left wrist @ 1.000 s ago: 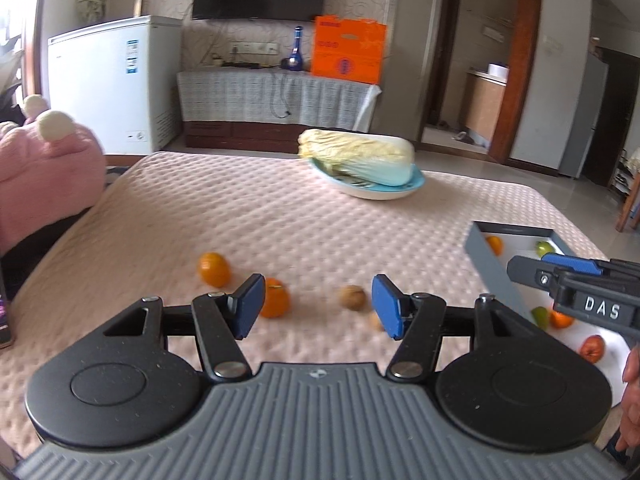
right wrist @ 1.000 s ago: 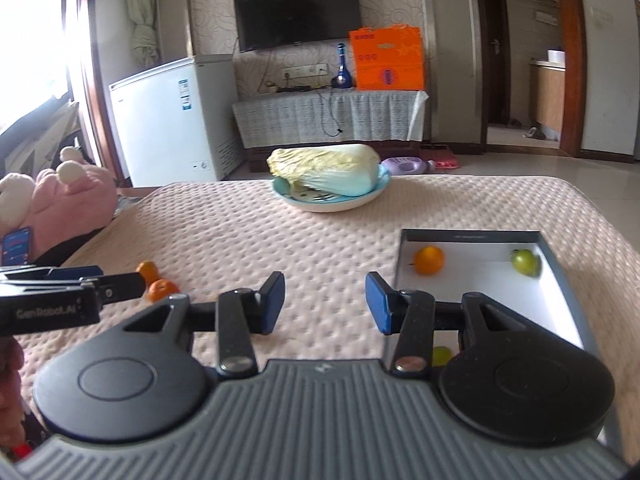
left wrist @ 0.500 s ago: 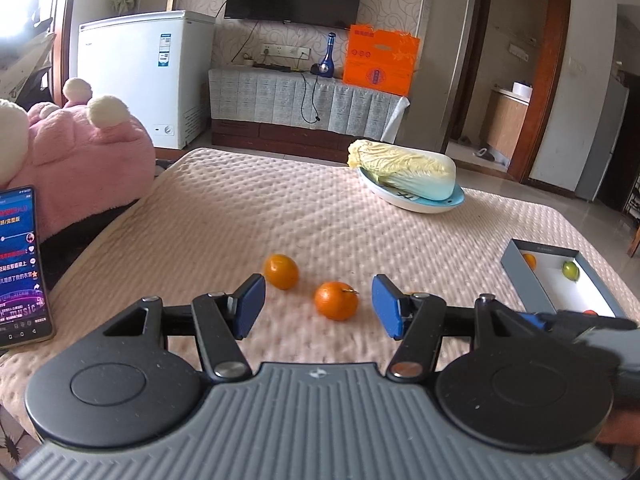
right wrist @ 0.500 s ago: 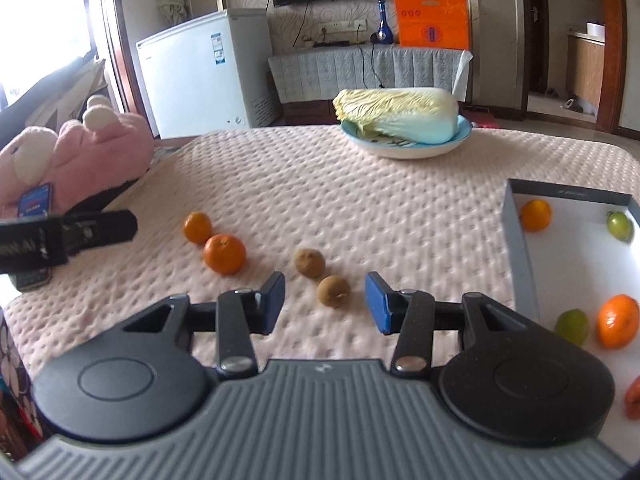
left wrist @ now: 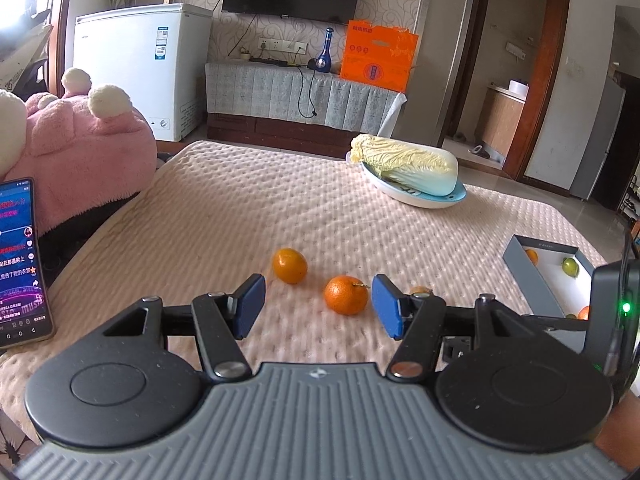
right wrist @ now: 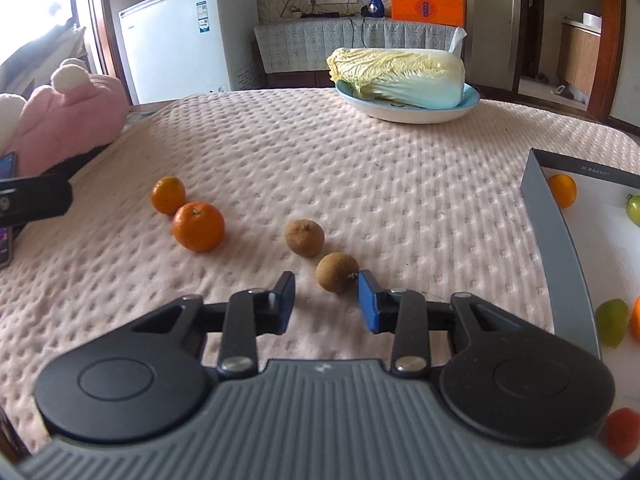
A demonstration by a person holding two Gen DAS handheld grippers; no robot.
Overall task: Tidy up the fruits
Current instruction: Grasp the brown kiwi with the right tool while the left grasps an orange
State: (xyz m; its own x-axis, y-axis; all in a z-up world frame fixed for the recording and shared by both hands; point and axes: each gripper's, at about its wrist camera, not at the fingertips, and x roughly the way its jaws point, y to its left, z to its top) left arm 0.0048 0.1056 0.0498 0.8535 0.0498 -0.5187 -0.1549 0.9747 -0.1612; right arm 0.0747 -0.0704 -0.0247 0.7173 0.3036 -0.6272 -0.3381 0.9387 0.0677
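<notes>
Two oranges lie on the pink quilted table: a near one [left wrist: 346, 295] [right wrist: 198, 226] and a far one [left wrist: 289, 266] [right wrist: 168, 195]. Two brown round fruits [right wrist: 305, 237] [right wrist: 337, 272] lie to their right. My left gripper [left wrist: 318, 306] is open and empty, just short of the near orange. My right gripper [right wrist: 326, 303] is open and empty, its right pad beside the nearer brown fruit. A grey tray [right wrist: 554, 240] [left wrist: 532, 276] at the right holds oranges and green fruits.
A blue plate with a napa cabbage [left wrist: 408, 168] [right wrist: 400, 72] stands at the back of the table. A phone [left wrist: 20, 260] and a pink plush toy [left wrist: 80, 148] lie at the left edge. The other gripper's body shows at the right of the left wrist view [left wrist: 612, 308].
Both grippers have moved left and lower toward the loose fruits. The oranges and brown fruits now lie closer in both views. Both jaws stay open.
</notes>
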